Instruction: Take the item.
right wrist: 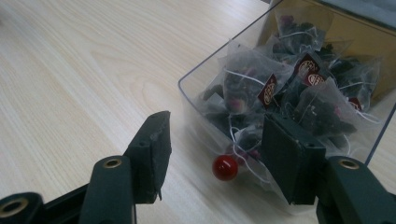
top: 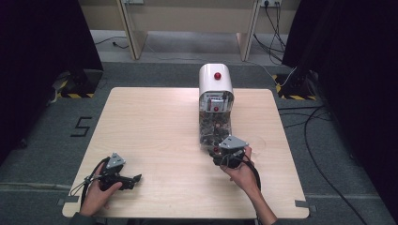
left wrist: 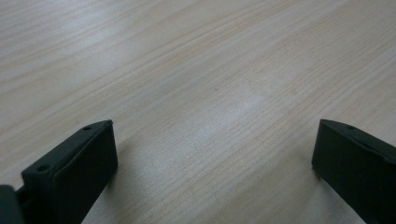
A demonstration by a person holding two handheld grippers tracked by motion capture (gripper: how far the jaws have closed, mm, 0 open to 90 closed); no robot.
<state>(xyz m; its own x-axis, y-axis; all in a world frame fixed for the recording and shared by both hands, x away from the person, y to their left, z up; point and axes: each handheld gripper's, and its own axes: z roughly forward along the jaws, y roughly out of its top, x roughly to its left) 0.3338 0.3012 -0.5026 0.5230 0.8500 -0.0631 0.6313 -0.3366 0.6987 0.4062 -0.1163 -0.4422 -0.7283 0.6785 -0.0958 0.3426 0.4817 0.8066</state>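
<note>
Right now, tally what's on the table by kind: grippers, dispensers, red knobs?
Grippers: 2, the left gripper and the right gripper, both with jaws apart.
Tea-bag dispenser: 1; the bags in its clear drawer are too heaped to count.
Red knobs: 3 ().
Total: 6.

**Hidden, cropped and unclear**

In the right gripper view the clear drawer [right wrist: 201, 95] of tea bags [right wrist: 247, 86] runs off the top and right edges, and the right jaw covers part of its front wall beside the red knob [right wrist: 225, 167]. The logos on the bags' tags [right wrist: 269, 91] are too small to read.

In the left gripper view both jaws are cut by the bottom edge.

In the high view the right gripper [top: 228, 155] hides the dispenser's [top: 215, 84] drawer front, and the drawer's contents blur into a dark mass.
</note>
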